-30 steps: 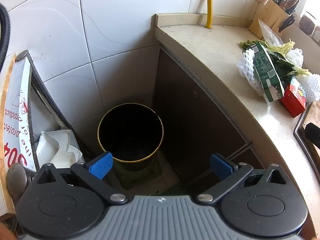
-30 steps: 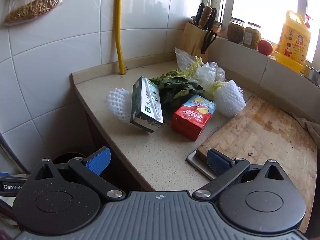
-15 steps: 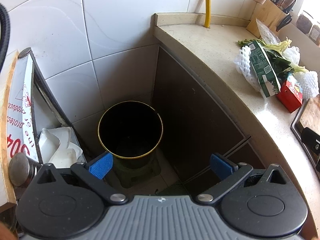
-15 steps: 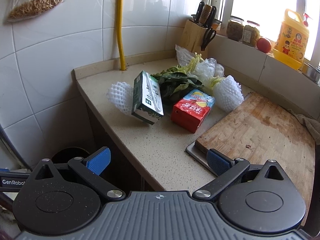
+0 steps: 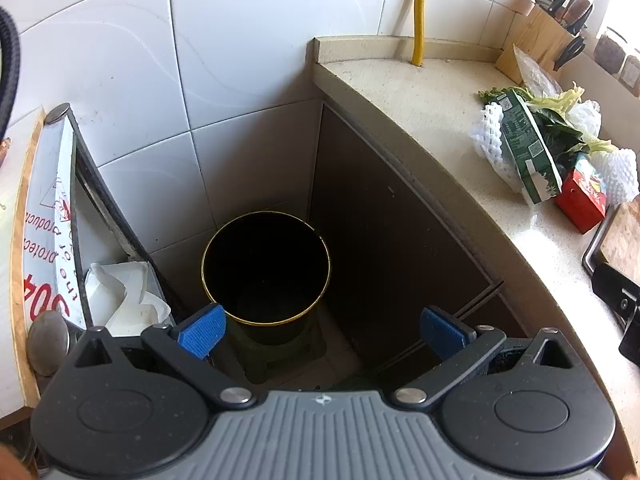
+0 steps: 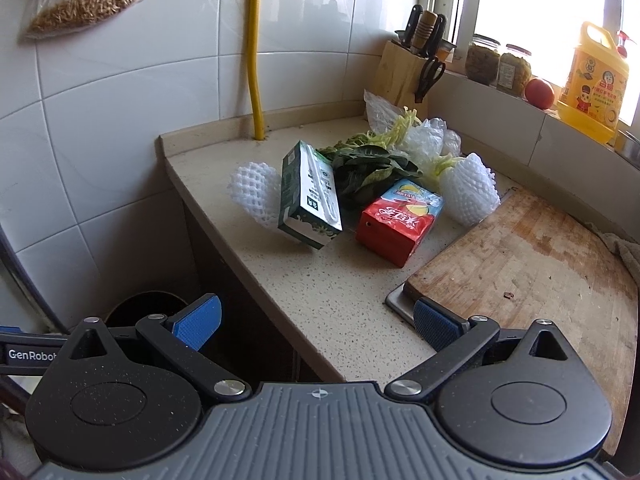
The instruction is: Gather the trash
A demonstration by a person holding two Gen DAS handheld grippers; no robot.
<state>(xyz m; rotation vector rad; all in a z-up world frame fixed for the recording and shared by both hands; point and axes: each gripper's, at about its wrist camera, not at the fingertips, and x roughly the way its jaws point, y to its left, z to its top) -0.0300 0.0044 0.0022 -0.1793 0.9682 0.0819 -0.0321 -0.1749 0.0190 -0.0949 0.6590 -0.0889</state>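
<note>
On the floor in the corner stands a black bin (image 5: 266, 266) with a gold rim; my left gripper (image 5: 322, 330) hovers open above it, holding nothing. The bin's edge (image 6: 146, 306) shows low left in the right wrist view. On the counter lies a trash pile: a green carton (image 6: 310, 196), a red drink box (image 6: 398, 218), two white foam nets (image 6: 256, 194) (image 6: 470, 190), leafy scraps (image 6: 370, 164) and clear plastic (image 6: 424, 136). My right gripper (image 6: 318, 326) is open over the counter's front edge, well short of the pile. The pile appears too in the left wrist view, green carton (image 5: 528, 152) foremost.
A wooden cutting board (image 6: 528, 256) sits on a metal tray at right. Knife block (image 6: 404, 70), jars and a yellow detergent bottle (image 6: 592, 82) line the back. A yellow pipe (image 6: 256, 52) rises from the counter. A dark cabinet (image 5: 384, 240) flanks the bin.
Both grippers have drawn back and up a little; the bin and the pile look slightly farther away. Nothing was picked up and both stay open.
</note>
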